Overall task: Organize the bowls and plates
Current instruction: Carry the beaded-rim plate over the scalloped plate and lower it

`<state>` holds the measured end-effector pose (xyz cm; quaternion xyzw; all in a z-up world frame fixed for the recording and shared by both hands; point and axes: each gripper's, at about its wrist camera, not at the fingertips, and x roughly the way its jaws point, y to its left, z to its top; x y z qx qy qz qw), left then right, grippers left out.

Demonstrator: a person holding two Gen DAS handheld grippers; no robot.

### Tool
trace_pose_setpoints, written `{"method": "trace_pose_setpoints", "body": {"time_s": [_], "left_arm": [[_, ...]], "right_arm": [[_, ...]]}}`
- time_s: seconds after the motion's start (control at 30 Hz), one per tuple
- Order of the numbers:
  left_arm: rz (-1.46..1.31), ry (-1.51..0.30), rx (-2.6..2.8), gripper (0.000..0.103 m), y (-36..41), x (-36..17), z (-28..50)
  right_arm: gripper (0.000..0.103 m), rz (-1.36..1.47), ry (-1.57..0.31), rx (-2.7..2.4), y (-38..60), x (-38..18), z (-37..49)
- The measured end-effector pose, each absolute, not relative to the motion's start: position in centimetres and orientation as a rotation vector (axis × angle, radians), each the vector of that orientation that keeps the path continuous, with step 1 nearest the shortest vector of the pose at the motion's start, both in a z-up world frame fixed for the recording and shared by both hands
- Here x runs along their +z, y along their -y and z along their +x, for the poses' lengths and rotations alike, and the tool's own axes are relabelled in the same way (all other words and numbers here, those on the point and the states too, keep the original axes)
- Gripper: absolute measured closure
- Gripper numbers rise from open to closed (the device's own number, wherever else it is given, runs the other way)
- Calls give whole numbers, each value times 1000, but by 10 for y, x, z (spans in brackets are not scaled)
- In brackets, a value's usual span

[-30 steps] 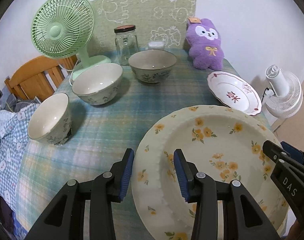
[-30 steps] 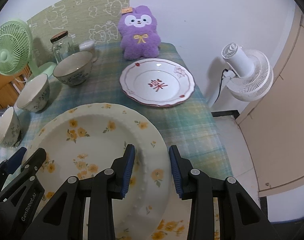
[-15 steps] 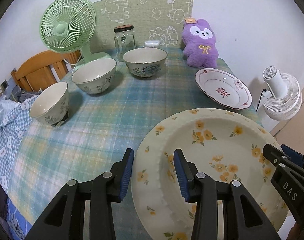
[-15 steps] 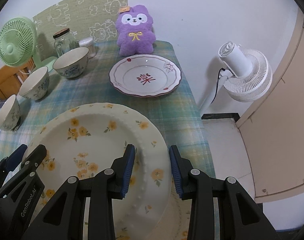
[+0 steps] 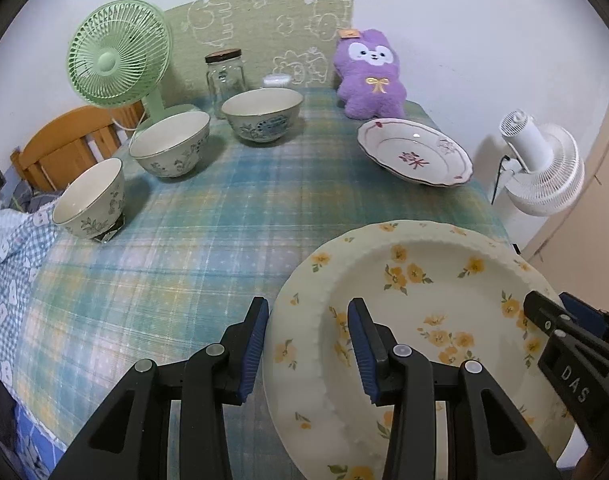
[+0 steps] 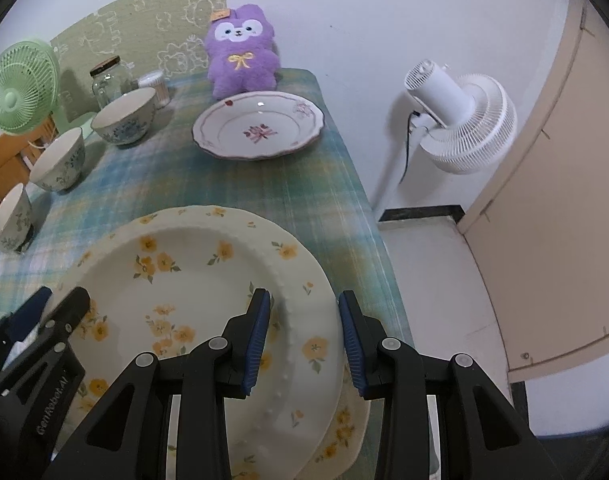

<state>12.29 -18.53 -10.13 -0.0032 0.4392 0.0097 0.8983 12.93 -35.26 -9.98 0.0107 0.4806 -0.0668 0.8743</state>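
Note:
A large cream plate with yellow flowers hangs above the near right part of the checked tablecloth. My left gripper is shut on its left rim, one pad above and one below. My right gripper is shut on the same plate at its right rim. Under its near right edge shows the rim of a second flowered plate. A smaller red-patterned plate lies at the far right. Three bowls stand in a row at the far left.
A green fan, a glass jar and a purple plush line the back of the table. A wooden chair is at the left. Off the table's right edge stand a white fan and a beige door.
Both grippers have drawn back toward the near edge with the flowered plate held between them. The bowls and the red-patterned plate now look farther away. The second flowered plate's rim has come into view.

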Motion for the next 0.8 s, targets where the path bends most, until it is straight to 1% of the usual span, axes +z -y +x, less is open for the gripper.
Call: {"method": "trace_pose_setpoints", "body": {"time_s": [0.3, 0.8], "left_arm": [[19, -920, -28, 62, 197, -115, 110], [25, -920, -37, 62, 206, -132, 101]], "right_arm": [[64, 54, -1011, -195, 365, -114, 105], [64, 65, -995, -227, 371, -128, 97]]}}
